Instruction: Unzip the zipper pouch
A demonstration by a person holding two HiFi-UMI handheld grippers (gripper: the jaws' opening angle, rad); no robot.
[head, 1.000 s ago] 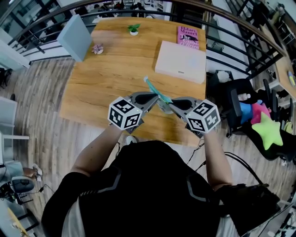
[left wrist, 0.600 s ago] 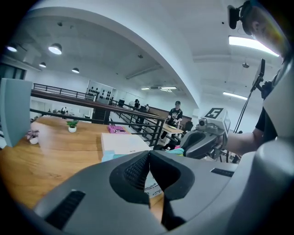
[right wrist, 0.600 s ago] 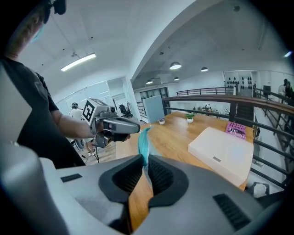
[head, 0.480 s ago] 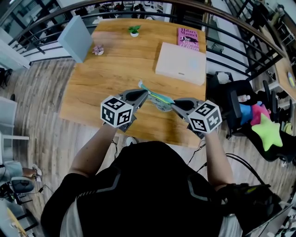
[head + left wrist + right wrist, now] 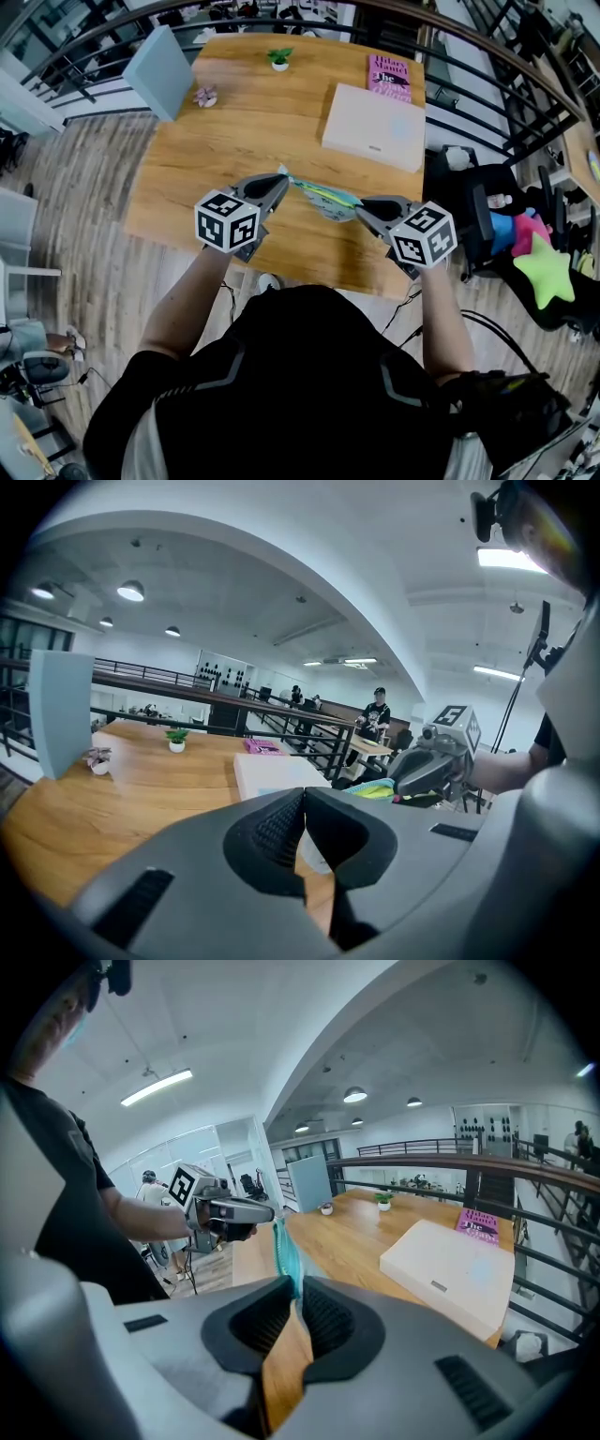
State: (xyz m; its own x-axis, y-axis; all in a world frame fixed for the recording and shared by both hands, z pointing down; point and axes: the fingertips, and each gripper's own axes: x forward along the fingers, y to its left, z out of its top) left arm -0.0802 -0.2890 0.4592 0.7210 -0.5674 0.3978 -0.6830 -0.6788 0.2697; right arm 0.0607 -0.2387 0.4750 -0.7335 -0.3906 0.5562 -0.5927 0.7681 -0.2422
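A teal zipper pouch (image 5: 323, 195) with yellow-green inside hangs stretched in the air over the wooden table (image 5: 187, 178), between my two grippers. My left gripper (image 5: 281, 178) is shut at the pouch's left end, where the zipper pull sits; the pull itself is too small to make out. My right gripper (image 5: 359, 203) is shut on the pouch's right end. In the right gripper view the teal pouch (image 5: 286, 1251) rises from my right gripper (image 5: 295, 1288) toward the left gripper (image 5: 272, 1213). The left gripper view shows my left gripper (image 5: 302, 799) closed tight, with the pouch (image 5: 375, 789) beyond it.
A flat white box (image 5: 370, 127) and a pink book (image 5: 389, 75) lie at the table's far right. A small potted plant (image 5: 279, 58), a pink ornament (image 5: 204, 96) and a grey-blue panel (image 5: 159, 70) stand at the back. A chair with bright plush toys (image 5: 539, 258) stands to the right.
My left gripper has moved left, away from the right one. The pouch, which stuck up between the close grippers, now lies stretched sideways between them.
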